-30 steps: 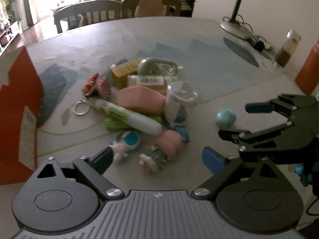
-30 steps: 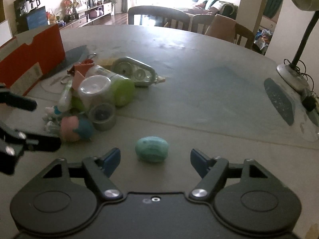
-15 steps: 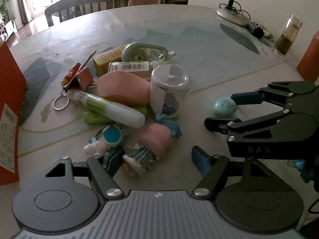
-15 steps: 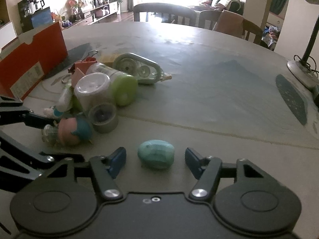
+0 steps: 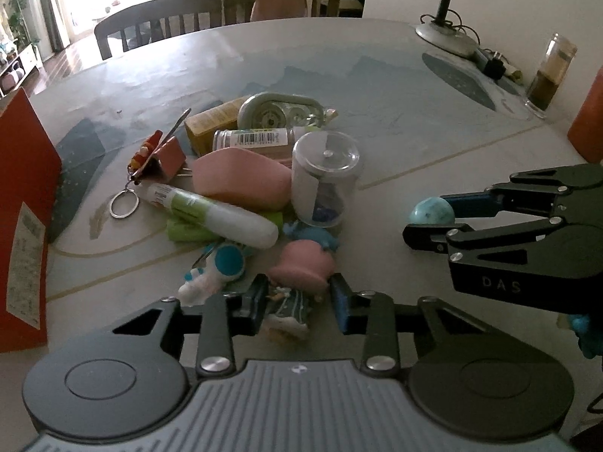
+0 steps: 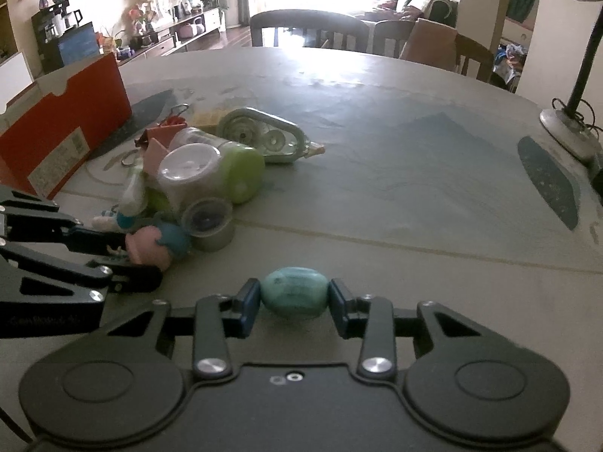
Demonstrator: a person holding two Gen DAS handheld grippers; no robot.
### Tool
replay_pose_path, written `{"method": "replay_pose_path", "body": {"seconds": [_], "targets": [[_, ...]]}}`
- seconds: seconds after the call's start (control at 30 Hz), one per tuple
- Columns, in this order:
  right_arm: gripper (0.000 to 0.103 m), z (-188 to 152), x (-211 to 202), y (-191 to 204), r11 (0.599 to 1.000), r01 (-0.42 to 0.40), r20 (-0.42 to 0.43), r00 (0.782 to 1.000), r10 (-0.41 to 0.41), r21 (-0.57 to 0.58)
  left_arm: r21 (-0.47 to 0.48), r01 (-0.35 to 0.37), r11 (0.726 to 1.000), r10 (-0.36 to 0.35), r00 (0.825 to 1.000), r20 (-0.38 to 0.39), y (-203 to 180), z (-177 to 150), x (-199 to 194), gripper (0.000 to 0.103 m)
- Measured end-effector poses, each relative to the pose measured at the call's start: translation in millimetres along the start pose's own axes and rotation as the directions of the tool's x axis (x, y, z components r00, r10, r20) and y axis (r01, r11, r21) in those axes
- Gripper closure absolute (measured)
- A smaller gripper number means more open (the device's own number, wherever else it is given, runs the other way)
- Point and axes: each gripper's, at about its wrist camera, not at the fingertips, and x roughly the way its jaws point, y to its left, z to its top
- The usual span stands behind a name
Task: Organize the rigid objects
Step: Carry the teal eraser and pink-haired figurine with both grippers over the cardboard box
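Right gripper [image 6: 294,303]: jaws closing, both pads against one teal egg-shaped stone [image 6: 294,297] on table [image 6: 414,150]. Left gripper [image 5: 297,299]: jaws closing on one pink-headed figurine [image 5: 299,267], at pile's near edge; stone right of pile. Pile: one clear jar [image 5: 324,177], one correction-tape dispenser [image 5: 280,113]; one red box [image 6: 56,128] left of it

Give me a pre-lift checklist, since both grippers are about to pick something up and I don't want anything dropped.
1. right gripper brackets the teal egg, jaws closing with pads at both ends: ok.
2. left gripper brackets the small figurine, jaws closing: ok.
3. Firm pad contact on the figurine: cannot tell, its pink head hides the pads.
4. Egg clear of the pile: ok, it sits apart on the table.
5. Figurine clear of neighbours: not ok, the white-and-blue toy lies right beside it.
6. The two grippers apart: ok.
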Motion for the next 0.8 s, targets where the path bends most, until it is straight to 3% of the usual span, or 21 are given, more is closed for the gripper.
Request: {"method": "replay_pose_path", "body": {"seconds": [0.17, 0.47, 0.8], "targets": [[0.065, 0, -16, 4, 1.0, -0.013, 0.007, 1.0, 0.013, -0.002, -0.03, 0.013, 0.999, -0.013, 1.0, -0.014, 7, -4, -6, 0.069], [0.065, 7, -47, 17, 0.998, -0.06, 0.03, 0.998, 0.06, -0.028, -0.065, 0.048, 0.997, -0.047, 0.998, 0.03, 18, -8, -45, 0.069], [0.065, 36, -75, 43, 0.992, -0.102, 0.09, 0.99, 0.109, -0.075, -0.127, 0.02, 0.992, -0.007, 0.994, 0.107, 42, -5, -87, 0.069]]}}
